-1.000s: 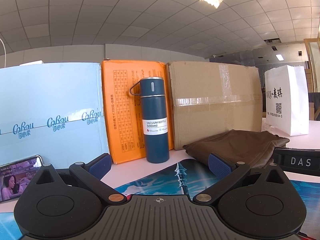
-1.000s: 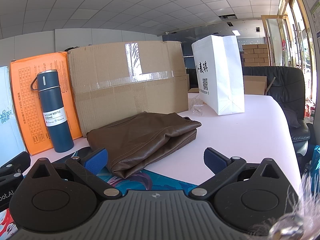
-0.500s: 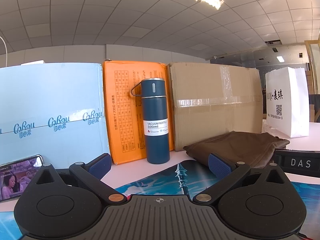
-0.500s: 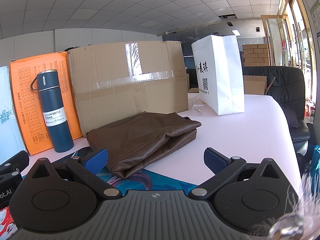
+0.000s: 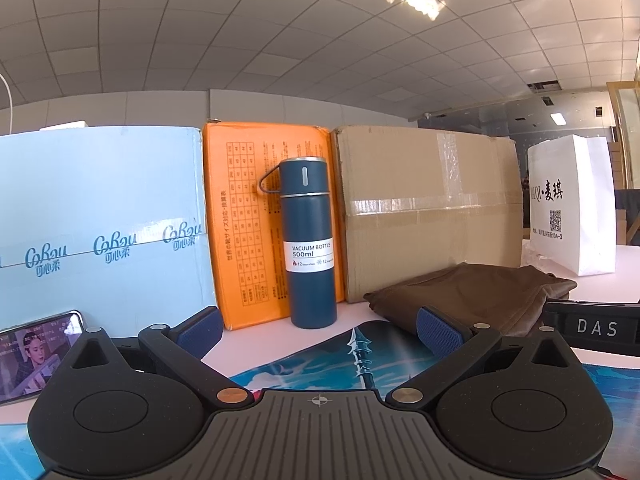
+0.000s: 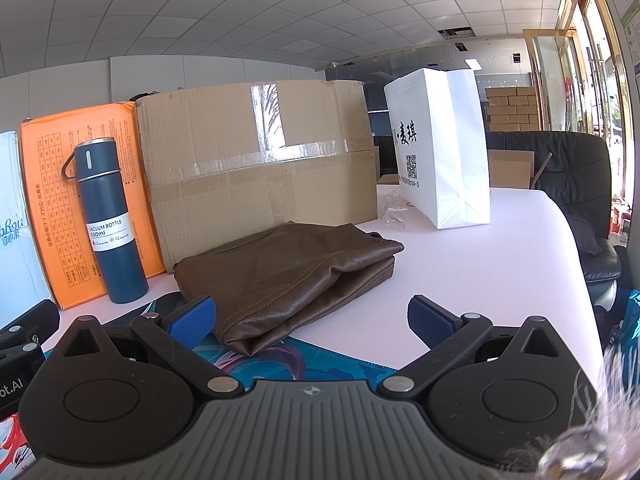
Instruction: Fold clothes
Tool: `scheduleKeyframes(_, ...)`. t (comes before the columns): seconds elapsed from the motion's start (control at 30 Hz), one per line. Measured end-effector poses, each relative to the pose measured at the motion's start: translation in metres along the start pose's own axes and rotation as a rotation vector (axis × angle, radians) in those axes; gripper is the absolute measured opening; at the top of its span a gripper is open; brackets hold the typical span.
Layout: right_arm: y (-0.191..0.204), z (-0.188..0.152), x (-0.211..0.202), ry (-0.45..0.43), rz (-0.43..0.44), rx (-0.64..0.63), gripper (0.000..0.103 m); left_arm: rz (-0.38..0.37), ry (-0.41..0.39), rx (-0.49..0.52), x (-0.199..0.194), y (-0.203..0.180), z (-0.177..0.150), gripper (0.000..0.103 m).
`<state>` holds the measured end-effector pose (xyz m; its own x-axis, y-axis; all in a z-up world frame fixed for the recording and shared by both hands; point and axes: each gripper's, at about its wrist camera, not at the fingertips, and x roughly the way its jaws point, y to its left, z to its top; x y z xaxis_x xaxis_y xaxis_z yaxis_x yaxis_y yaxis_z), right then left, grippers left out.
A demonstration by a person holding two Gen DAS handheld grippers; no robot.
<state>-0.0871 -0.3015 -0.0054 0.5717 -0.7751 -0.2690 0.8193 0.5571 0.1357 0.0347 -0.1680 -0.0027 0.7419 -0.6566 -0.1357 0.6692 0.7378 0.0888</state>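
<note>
A brown garment [image 6: 288, 276] lies folded in a flat stack on the white table, its near edge over a blue printed mat [image 6: 296, 360]. It also shows in the left wrist view [image 5: 476, 300], ahead and to the right. My right gripper [image 6: 312, 320] is open and empty, just short of the garment's near edge. My left gripper [image 5: 320, 328] is open and empty, over the mat [image 5: 320, 364], to the left of the garment. The right gripper's black body [image 5: 596, 326] shows at the right of the left wrist view.
A blue vacuum bottle [image 5: 308, 248] stands behind the mat. Behind it are a light blue box [image 5: 100, 220], an orange box [image 5: 244, 232] and a cardboard box [image 6: 256, 168]. A white paper bag [image 6: 440, 152] stands at the right, a phone [image 5: 36, 352] at the left, a black chair [image 6: 576, 200] beyond the table.
The left wrist view has shifted very slightly, so the bottle and boxes sit a touch further right. The right gripper and the garment have not moved.
</note>
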Motion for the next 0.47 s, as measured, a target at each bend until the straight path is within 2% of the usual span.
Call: scheduleKeyframes(0.47, -0.0001, 0.0006, 0.0002, 0.007, 0.005, 0.002, 0.103, 0.0, 0.0, -0.004, 0.0, 0.0002, 0.0002, 0.103)
